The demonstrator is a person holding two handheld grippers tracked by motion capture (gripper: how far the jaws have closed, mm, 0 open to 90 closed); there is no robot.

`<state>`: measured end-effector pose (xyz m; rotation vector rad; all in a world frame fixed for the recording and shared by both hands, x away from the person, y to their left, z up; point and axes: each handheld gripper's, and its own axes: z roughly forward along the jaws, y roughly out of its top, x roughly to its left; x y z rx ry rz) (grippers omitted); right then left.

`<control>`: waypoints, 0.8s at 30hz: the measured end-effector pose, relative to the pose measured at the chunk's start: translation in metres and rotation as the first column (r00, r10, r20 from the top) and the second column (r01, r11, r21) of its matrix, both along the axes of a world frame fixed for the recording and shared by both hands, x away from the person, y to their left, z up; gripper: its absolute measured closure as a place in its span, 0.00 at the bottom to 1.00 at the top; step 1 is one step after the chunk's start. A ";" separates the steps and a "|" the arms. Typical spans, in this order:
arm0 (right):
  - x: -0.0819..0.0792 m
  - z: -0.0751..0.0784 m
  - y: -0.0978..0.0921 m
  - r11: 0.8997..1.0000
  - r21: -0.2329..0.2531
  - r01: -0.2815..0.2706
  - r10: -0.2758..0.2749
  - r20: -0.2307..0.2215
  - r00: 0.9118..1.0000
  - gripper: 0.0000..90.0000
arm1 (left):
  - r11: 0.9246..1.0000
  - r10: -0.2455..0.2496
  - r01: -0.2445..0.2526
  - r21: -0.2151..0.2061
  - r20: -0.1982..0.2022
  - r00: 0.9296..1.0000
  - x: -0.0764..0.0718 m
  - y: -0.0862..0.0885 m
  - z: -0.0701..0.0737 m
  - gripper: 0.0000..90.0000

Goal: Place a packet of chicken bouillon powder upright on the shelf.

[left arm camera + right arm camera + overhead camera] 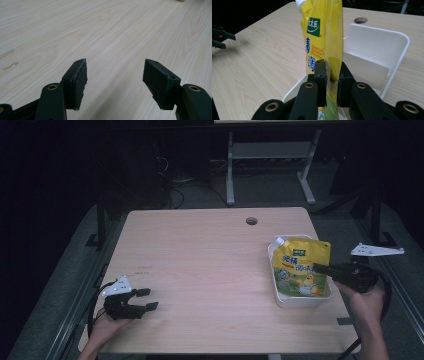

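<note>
The pale wood-grain table (200,270) carried little: a round cable hole (251,221) near its far edge at about 1 o'clock, and, at about 3 o'clock, a white rectangular plastic bin (300,301). In that bin sat a yellow spouted foil pouch of chicken bouillon (300,269), its white spout pointing toward 11 o'clock in the high view. The right gripper view showed the pouch (322,30) standing on edge above the bin's white walls (397,50), which suggested it was being held up in the bin rather than lying free. The right tongs (320,268) reached in from 3 o'clock, and their two black jaws were pressed together on the pouch's lower edge, with the foil pinched between the pads (321,75); I judged that grip firm enough to lift or steady the soft pack, though whether it was going in or coming out could not be told. The left tongs (147,299) rested at about 8 o'clock, well apart from the bin, probably parked out of the way. Their jaws stood wide apart over bare table and held nothing.
</note>
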<state>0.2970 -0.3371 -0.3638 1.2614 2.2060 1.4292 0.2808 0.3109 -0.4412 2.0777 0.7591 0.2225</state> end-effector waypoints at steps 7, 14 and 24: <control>-0.006 -0.004 -0.009 1.000 0.006 0.006 -0.005 -0.006 1.000 0.96 | 1.000 0.001 -0.001 -0.002 -0.001 1.000 0.000 -0.001 0.000 0.40; -0.011 -0.014 -0.016 0.999 0.032 0.015 -0.015 -0.013 1.000 0.99 | 1.000 -0.003 0.003 0.001 -0.003 1.000 0.000 -0.001 -0.001 0.40; -0.019 -0.028 -0.025 0.998 0.056 0.033 -0.031 -0.030 0.999 0.99 | 1.000 -0.003 0.003 0.001 -0.009 1.000 0.001 -0.002 -0.001 0.40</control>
